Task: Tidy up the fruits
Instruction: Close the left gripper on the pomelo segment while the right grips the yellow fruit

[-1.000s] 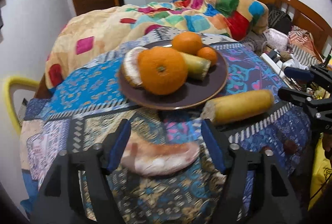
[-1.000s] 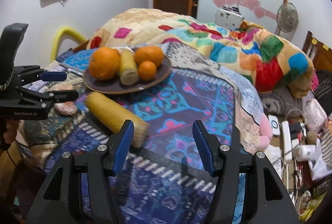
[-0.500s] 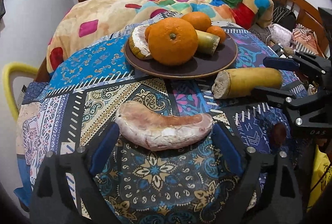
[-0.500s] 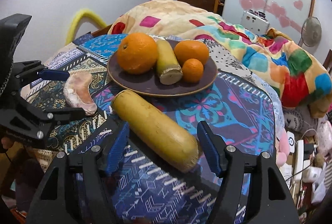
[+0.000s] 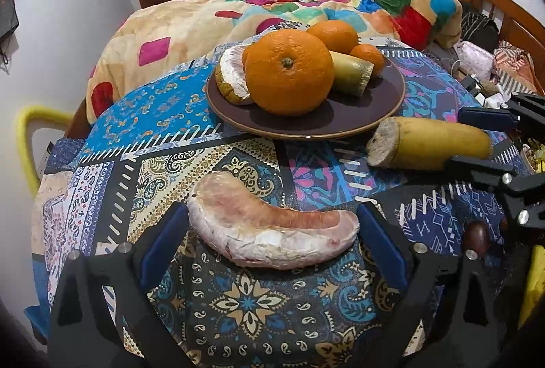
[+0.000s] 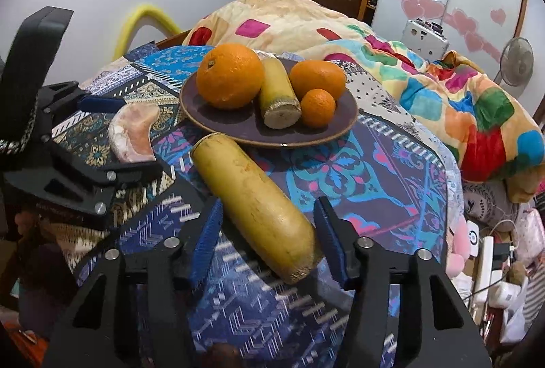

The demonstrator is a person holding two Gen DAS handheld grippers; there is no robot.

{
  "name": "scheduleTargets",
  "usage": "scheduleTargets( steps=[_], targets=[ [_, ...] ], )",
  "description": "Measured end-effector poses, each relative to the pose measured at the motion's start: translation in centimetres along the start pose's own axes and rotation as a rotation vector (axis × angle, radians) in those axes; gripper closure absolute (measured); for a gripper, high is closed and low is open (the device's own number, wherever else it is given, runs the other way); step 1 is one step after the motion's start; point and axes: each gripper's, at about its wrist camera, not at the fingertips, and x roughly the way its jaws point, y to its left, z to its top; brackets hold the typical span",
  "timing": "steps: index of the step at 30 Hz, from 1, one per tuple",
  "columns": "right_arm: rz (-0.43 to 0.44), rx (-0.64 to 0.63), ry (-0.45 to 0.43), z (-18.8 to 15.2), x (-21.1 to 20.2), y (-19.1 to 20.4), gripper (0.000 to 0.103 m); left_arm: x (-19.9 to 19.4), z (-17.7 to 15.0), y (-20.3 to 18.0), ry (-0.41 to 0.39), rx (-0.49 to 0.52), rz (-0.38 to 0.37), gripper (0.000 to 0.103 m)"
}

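A pink pomelo wedge (image 5: 269, 237) lies on the patterned cloth between the open fingers of my left gripper (image 5: 272, 242); its ends sit close to both pads. It also shows in the right wrist view (image 6: 133, 132). A long yellow banana piece (image 6: 259, 201) lies between the open fingers of my right gripper (image 6: 269, 232), and shows in the left wrist view (image 5: 429, 143). A dark plate (image 5: 368, 116) holds a large orange (image 5: 289, 72), two smaller oranges, a short banana piece (image 5: 349, 73) and a pomelo piece (image 5: 231, 78).
The plate (image 6: 218, 119) sits on a cloth-covered table (image 5: 238, 306). Behind it is a bed with a colourful quilt (image 5: 374, 3). A yellow chair frame (image 5: 30, 143) stands at the left. Clutter lies on the floor to the right (image 6: 494, 266).
Both grippers have moved forward and down. The pomelo wedge now sits between the left fingers, and the long banana piece between the right fingers.
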Motion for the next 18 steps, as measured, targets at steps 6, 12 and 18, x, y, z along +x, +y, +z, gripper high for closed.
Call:
scheduleTargets(
  steps=[6, 12, 18],
  targets=[
    [-0.022, 0.060, 0.012, -1.3, -1.1, -1.9, 0.063, -1.0, -1.0, 0.4, -0.007, 0.036, -0.027, 0.007],
    [-0.043, 0.141, 0.035, -2.4, -2.0, -3.4, 0.067, -2.7, -3.0, 1.6, -0.017, 0.085, -0.091, 0.007],
    [-0.047, 0.153, 0.052, -2.9, -2.5, -3.1, 0.067, -3.5, -3.8, 2.8, 0.009, 0.083, -0.082, 0.006]
  ],
)
